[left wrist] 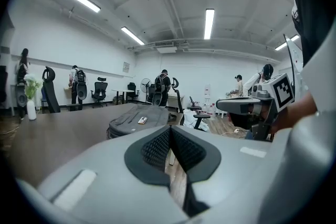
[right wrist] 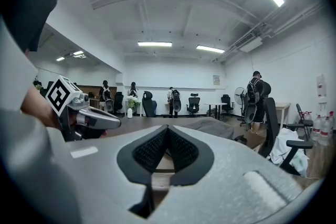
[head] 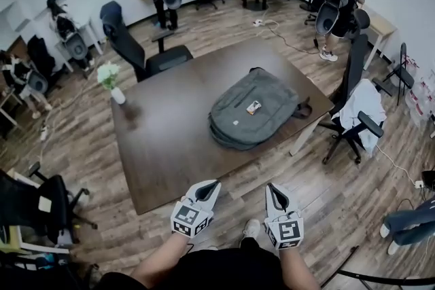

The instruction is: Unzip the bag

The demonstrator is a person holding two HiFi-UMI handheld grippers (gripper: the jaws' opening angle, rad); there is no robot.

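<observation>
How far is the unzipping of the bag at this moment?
Nothing looks done: the bag lies flat on the table, seemingly closed. In hand: nothing; the left hand-held gripper and right hand-held gripper are shut, empty, short of the table. Left: reach the bag and unzip it.

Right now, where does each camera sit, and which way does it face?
Head view: on the person's head, facing steeply down at the dark brown wooden table and grey fabric backpack; both forearms, left gripper and right gripper show.
Left gripper view: on the left gripper, facing level across the table toward the backpack; its shut jaws show.
Right gripper view: on the right gripper, facing likewise; its shut jaws show.
Shared: both gripper views show the backpack and the other gripper.
</observation>
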